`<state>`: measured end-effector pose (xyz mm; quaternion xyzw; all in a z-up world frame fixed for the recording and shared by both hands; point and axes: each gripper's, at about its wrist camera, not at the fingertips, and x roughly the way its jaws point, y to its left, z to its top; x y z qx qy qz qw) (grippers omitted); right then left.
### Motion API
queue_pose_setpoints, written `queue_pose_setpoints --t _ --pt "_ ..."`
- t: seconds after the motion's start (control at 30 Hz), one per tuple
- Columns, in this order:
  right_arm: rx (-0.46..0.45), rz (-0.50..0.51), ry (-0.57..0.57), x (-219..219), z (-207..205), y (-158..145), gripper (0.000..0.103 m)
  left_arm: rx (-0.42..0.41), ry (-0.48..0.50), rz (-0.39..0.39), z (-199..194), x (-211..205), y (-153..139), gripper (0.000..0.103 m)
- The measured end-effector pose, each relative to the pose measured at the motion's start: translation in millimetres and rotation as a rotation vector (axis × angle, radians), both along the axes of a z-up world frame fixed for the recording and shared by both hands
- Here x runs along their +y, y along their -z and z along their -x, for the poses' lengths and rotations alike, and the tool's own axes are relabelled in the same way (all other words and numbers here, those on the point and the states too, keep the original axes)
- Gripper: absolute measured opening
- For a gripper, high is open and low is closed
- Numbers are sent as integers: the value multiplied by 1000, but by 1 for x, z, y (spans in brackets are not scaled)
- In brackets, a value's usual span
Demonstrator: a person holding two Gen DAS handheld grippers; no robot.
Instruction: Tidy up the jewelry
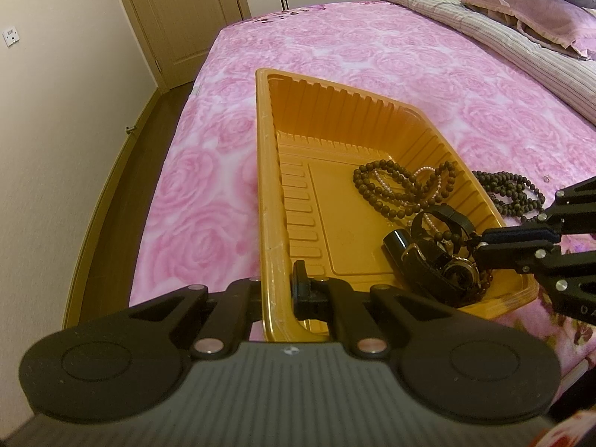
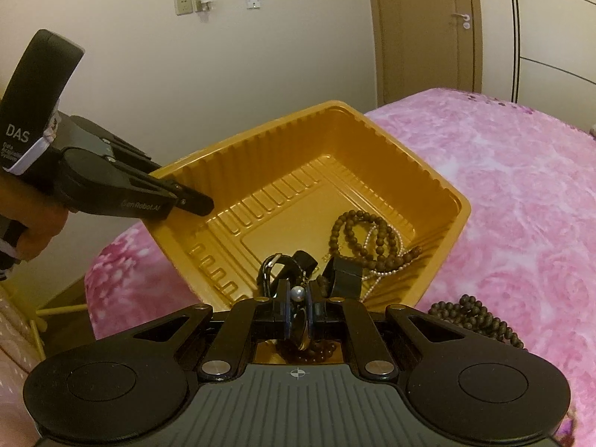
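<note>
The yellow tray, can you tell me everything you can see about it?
The tray is a shiny golden-yellow rectangle that looks like thin moulded plastic, with ribbed walls, a flat rim and a raised panel in its floor. It sits on the pink rose bedspread. The left gripper is shut on its rim at one edge. Inside, bunched at one end, lie dark wooden beads, a thin pearl string and a black-strapped watch. The right gripper reaches into that pile. More beads lie outside.
</note>
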<state>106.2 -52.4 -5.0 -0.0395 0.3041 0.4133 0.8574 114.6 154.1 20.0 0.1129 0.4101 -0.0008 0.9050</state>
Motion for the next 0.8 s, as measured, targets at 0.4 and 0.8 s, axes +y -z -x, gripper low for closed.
queue_pose_setpoints --t 0.4,0.8 --pt "12 -39 92 -29 -4 0 32 0 -1 0 0 0 0 3" --pt "90 47 492 -131 -13 36 32 -2 0 0 1 0 -1 3"
